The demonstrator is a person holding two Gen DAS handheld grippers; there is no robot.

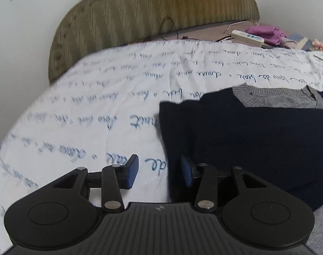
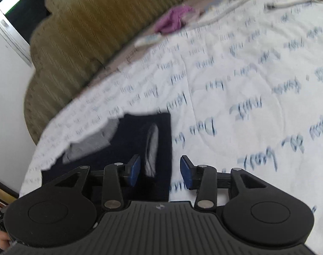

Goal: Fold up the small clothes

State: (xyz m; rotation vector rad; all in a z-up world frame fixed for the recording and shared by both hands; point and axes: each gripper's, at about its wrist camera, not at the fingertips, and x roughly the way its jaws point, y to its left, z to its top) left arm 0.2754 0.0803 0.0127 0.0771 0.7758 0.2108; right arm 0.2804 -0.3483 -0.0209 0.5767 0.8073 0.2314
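A dark navy garment point(image 1: 257, 136) with a grey knit collar part point(image 1: 280, 97) lies folded flat on the white bedspread with blue handwriting print point(image 1: 97, 106). My left gripper point(image 1: 159, 173) is open and empty, straddling the garment's left edge near its near corner. In the right wrist view the same navy garment point(image 2: 129, 140) shows with a grey part point(image 2: 91, 144) and a pale streak point(image 2: 152, 148). My right gripper point(image 2: 160, 172) is open and empty, over the garment's right edge. That view is motion-blurred.
An olive padded headboard point(image 1: 140, 14) stands behind the bed. At the far right lie a white remote point(image 1: 247, 36), a purple cloth point(image 1: 265, 33) and a cable point(image 1: 167, 27). The bedspread point(image 2: 257, 85) stretches out to the right of the garment.
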